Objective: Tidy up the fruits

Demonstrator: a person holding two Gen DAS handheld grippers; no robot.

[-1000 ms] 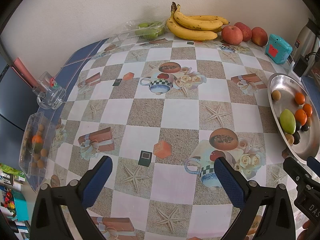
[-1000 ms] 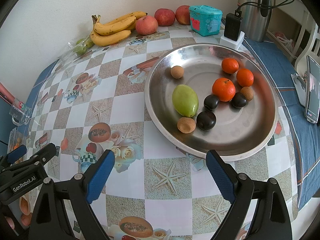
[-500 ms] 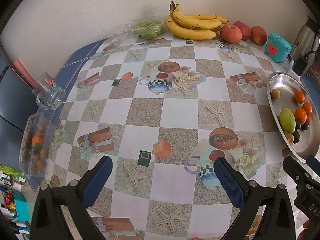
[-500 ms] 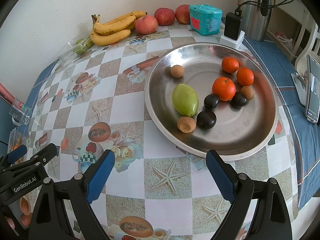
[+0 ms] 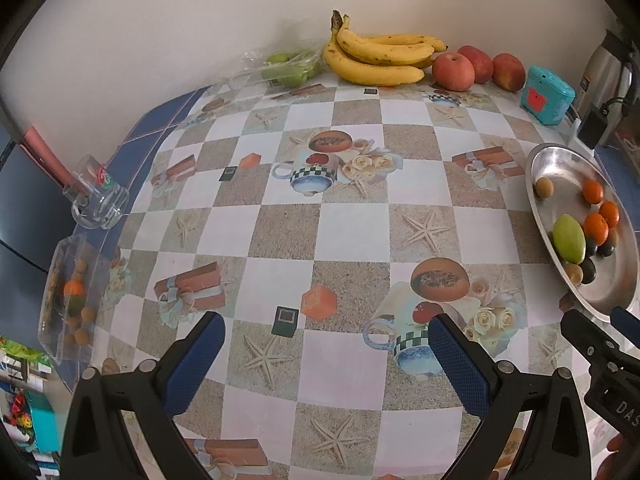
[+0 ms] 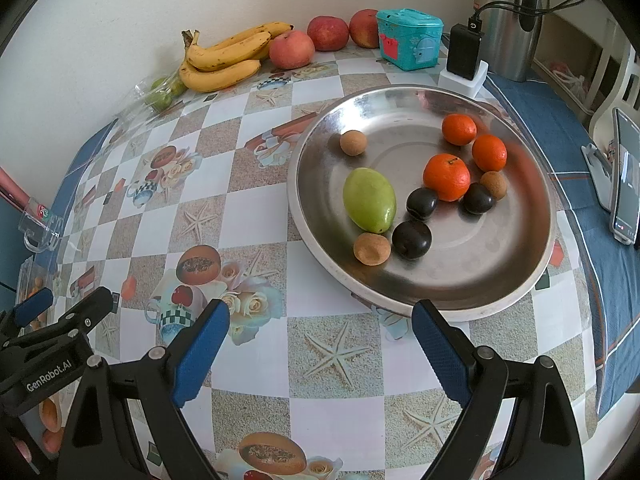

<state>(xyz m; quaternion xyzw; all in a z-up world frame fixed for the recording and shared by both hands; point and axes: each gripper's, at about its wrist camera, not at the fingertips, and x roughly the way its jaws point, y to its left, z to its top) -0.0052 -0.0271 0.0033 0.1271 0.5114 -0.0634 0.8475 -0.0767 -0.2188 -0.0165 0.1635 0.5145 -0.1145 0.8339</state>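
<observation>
A steel plate holds a green mango, three oranges, dark plums and small brown fruits. My right gripper hovers open just before the plate's near rim, holding nothing. My left gripper is open over the patterned tablecloth, with the plate to its right. Bananas and three apples lie along the back wall. A clear tray of small fruits sits at the left edge.
A bag of green fruits lies left of the bananas. A teal box, a charger and a steel kettle stand behind the plate. A clear mug lies at the left edge. A phone stands on its stand far right.
The left wrist view has shifted slightly, so the plate sits a little lower and further right. The right gripper and the fruits have not moved.
</observation>
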